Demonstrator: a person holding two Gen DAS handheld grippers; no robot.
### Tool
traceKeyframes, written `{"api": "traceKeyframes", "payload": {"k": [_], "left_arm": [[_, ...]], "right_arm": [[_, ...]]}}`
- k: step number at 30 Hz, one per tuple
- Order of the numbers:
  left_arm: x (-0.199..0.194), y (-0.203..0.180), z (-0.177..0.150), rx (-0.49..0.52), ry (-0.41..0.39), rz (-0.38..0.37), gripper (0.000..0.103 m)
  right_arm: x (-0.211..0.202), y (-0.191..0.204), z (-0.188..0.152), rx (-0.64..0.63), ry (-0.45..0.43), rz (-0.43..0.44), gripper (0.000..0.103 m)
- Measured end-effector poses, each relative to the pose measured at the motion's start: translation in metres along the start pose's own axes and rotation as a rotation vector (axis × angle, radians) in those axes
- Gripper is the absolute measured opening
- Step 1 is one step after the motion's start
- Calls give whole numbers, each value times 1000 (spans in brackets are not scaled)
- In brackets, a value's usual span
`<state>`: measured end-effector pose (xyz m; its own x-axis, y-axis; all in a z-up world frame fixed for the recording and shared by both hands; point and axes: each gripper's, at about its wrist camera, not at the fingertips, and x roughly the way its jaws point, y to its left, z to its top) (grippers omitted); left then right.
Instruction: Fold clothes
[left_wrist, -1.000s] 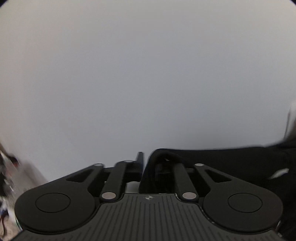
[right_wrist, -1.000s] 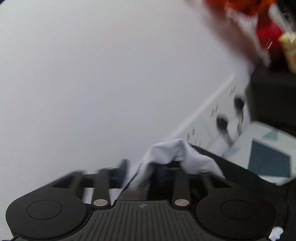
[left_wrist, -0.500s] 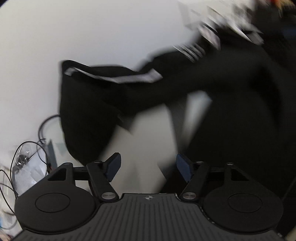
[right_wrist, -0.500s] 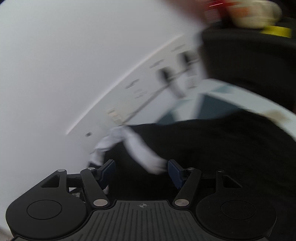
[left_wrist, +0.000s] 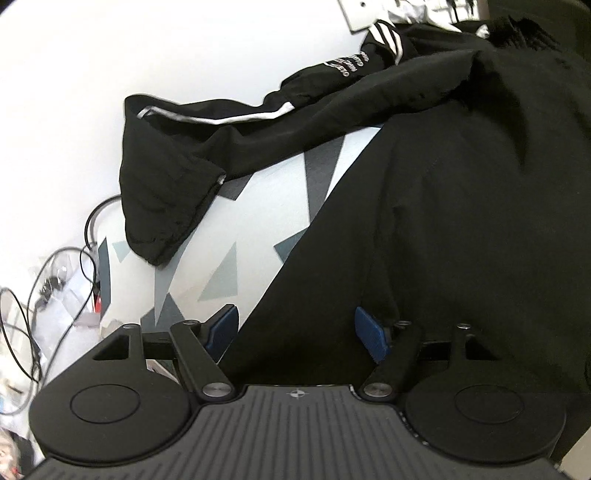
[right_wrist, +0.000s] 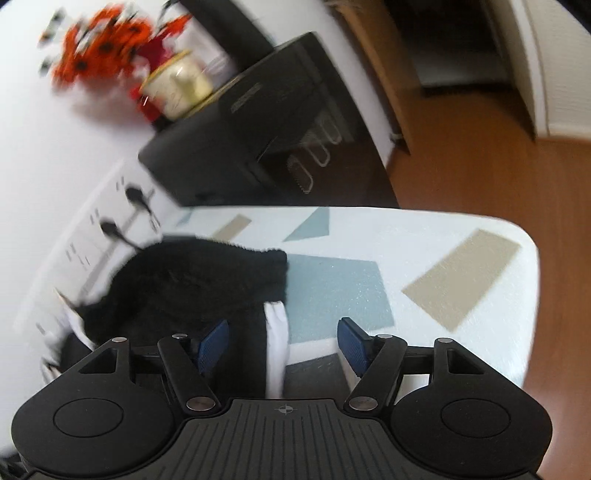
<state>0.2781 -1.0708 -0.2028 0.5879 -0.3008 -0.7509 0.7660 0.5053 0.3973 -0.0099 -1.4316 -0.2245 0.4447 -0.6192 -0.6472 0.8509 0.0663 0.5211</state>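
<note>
A black garment (left_wrist: 461, 192) with white stripes lies spread over the patterned table (left_wrist: 236, 236); its sleeve (left_wrist: 170, 184) hangs toward the far left edge. My left gripper (left_wrist: 297, 330) is open just above the garment's near edge, holding nothing. In the right wrist view another part of the black clothing (right_wrist: 192, 284) with a white strip (right_wrist: 277, 343) lies crumpled on the table (right_wrist: 461, 266). My right gripper (right_wrist: 282, 345) is open over that white strip, holding nothing.
Cables and clutter (left_wrist: 48, 288) lie left of the table. A black cabinet (right_wrist: 266, 140) with a vase of orange flowers (right_wrist: 110, 59) stands behind the table. A wall socket strip with plugs (right_wrist: 122, 221) runs along the wall. Wooden floor (right_wrist: 498, 177) lies to the right.
Both grippers were shut on cloth and held it up toward the wall a second ago. Both have opened and let go, and the garment now lies on the table.
</note>
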Motion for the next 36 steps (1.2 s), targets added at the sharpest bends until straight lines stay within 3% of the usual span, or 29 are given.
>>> {"api": "traceKeyframes", "payload": {"k": [5, 7, 9, 11, 12, 13, 14, 17, 21, 26, 29, 31, 33, 34, 36], "left_arm": [[10, -15, 17, 71, 15, 18, 77], [17, -20, 26, 102, 5, 36, 93], [27, -20, 39, 112, 12, 26, 93], [34, -17, 51, 86, 37, -21, 77], [34, -14, 56, 58, 62, -102, 35], [34, -15, 58, 44, 104, -143, 0], [33, -16, 60, 31, 146, -182, 1], [17, -38, 42, 184, 136, -149, 0], [-12, -35, 10, 115, 186, -302, 0], [-45, -35, -35, 103, 195, -372, 0], [-60, -33, -48, 121, 105, -318, 7], [-63, -31, -48, 148, 61, -238, 39], [-64, -25, -44, 150, 9, -214, 62], [-64, -21, -41, 151, -25, -207, 69], [-57, -19, -32, 186, -67, -161, 82]], "right_arm": [[42, 21, 3, -30, 17, 10, 62], [57, 30, 7, -62, 18, -2, 55], [68, 39, 14, -93, 20, -23, 37], [77, 41, 21, -85, 43, -28, 19], [80, 40, 24, -71, 54, -27, 16], [79, 39, 26, -57, 52, -31, 15], [76, 38, 27, -49, 45, -39, 14], [60, 26, 34, -9, 17, -60, 13], [27, 0, 35, 20, -18, -117, 13], [-8, -46, 25, 53, -27, -232, 13], [-23, -70, 18, 113, -28, -283, 14], [-33, -71, 12, 131, -32, -296, 19], [-44, -59, 5, 110, -46, -291, 35], [-49, -48, -1, 73, -55, -271, 40], [-60, -24, -12, -2, -74, -230, 59]]}}
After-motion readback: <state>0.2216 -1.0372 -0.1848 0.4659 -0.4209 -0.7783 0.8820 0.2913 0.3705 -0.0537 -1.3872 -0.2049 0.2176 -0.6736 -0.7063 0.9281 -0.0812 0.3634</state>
